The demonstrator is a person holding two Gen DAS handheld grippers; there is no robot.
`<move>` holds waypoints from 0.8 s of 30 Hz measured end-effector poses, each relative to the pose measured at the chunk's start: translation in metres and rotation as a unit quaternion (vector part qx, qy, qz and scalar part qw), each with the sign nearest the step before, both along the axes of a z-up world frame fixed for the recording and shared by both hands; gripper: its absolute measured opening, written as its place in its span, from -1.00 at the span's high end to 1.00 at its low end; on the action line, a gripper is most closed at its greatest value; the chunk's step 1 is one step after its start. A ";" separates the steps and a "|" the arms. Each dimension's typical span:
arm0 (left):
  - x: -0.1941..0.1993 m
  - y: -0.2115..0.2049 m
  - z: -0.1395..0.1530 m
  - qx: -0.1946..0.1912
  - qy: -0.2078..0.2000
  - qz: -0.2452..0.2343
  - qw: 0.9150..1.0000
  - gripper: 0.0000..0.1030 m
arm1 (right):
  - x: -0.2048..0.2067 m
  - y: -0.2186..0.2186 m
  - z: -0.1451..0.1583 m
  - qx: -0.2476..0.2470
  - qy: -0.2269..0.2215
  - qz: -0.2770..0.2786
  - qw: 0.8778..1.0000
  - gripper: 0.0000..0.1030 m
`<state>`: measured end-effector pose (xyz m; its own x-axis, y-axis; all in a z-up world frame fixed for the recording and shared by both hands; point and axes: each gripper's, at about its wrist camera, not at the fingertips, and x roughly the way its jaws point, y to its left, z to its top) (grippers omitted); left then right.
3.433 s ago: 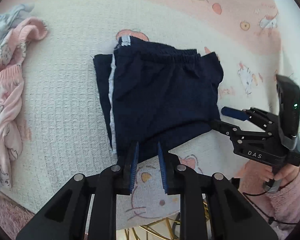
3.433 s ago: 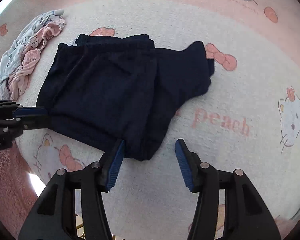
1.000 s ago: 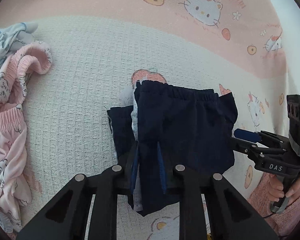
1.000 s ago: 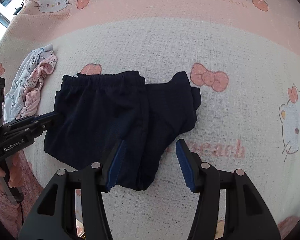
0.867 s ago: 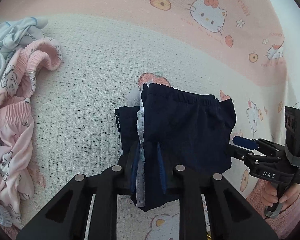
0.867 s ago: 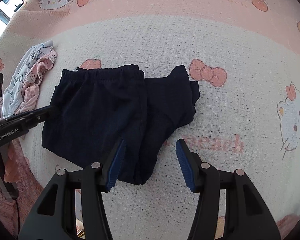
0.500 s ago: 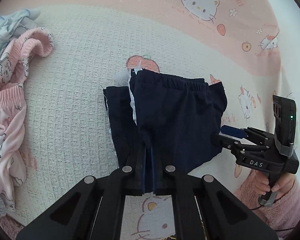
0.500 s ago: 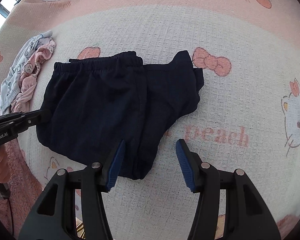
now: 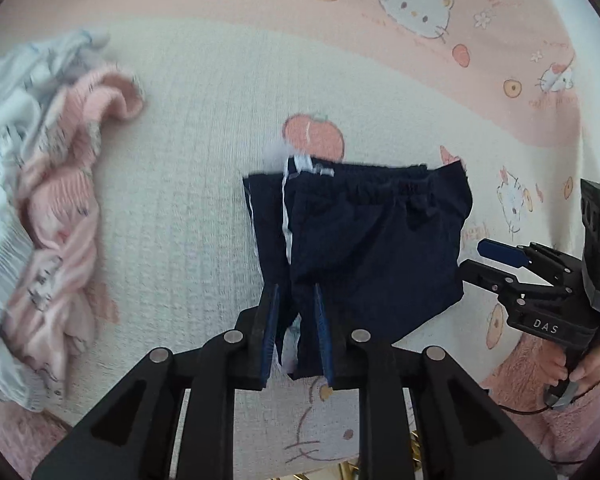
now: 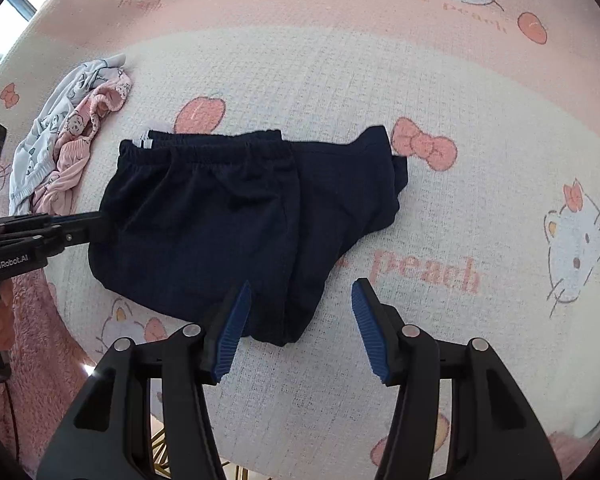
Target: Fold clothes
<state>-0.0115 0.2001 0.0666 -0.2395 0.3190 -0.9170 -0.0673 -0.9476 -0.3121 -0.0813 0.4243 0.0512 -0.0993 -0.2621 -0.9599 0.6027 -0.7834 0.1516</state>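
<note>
Your navy-blue knit shorts with a white side stripe point(image 9: 364, 248) lie folded over on the cream-and-pink cartoon-cat blanket point(image 9: 188, 184) covering the table, elastic waistband on the far side and leg hems toward you. Your left tongs point(image 9: 296, 332) have just been opening: their blue pads stand a little apart with the near-left hem between them, and it is hard to tell whether they press on the cloth. Your right tongs point(image 10: 300, 328) are spread wide and empty, hovering over the near-right hem, where a looser flap juts toward the pink bow print point(image 10: 424, 146). Expect this fabric to be light, soft and limp; it will probably sag and drag layers along unless you pinch all thicknesses at once. Corners of the hem or the firmer waistband look like the best holds. A crumpled pink and pale-blue heap of clothes point(image 9: 40, 216) sits well apart at the left.
</note>
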 end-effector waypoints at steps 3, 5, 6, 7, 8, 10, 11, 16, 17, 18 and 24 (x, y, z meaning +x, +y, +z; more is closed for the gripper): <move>-0.009 0.001 0.012 0.028 0.035 -0.018 0.999 0.61 | -0.008 -0.007 -0.004 -0.005 -0.002 0.005 1.000 -0.05; -0.019 0.017 0.008 0.026 0.042 -0.047 0.998 0.61 | -0.013 -0.012 -0.007 -0.007 -0.004 0.008 1.000 -0.05; -0.025 0.024 0.004 0.026 0.041 -0.064 0.997 0.61 | -0.014 -0.015 -0.011 -0.006 -0.008 0.009 1.000 -0.05; -0.032 0.029 -0.004 0.021 0.032 -0.070 0.997 0.61 | -0.015 -0.017 -0.016 -0.004 -0.012 0.011 1.000 -0.05; -0.040 0.033 -0.014 0.010 0.022 -0.070 0.997 0.61 | -0.015 -0.019 -0.019 -0.002 -0.014 0.013 1.000 -0.05; -0.050 0.029 -0.028 -0.038 -0.001 -0.055 0.998 0.61 | -0.013 -0.018 -0.022 0.008 -0.003 0.028 1.000 -0.05; -0.050 0.025 -0.026 -0.040 0.000 -0.048 0.998 0.61 | -0.012 -0.017 -0.023 0.013 0.001 0.033 0.999 -0.05; -0.038 0.014 -0.008 -0.020 0.029 -0.018 0.999 0.58 | -0.021 0.007 -0.005 -0.012 0.003 0.000 1.000 -0.05; -0.035 0.020 -0.007 -0.027 0.031 -0.030 0.999 0.56 | -0.022 0.009 -0.001 -0.024 0.004 -0.005 1.000 -0.05; -0.032 0.025 -0.007 -0.035 0.034 -0.041 0.998 0.56 | -0.023 0.007 0.002 -0.028 0.008 -0.006 1.000 -0.05; -0.023 0.036 -0.022 -0.105 0.014 -0.064 0.992 0.52 | -0.008 -0.008 -0.022 0.050 0.024 0.041 0.998 -0.10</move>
<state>-0.0343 0.2362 0.0448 -0.2358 0.1514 -0.9599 -0.1974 -0.9747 -0.1052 -0.0894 0.4165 0.0290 -0.1283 -0.1746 -0.9762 0.6697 -0.7413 0.0446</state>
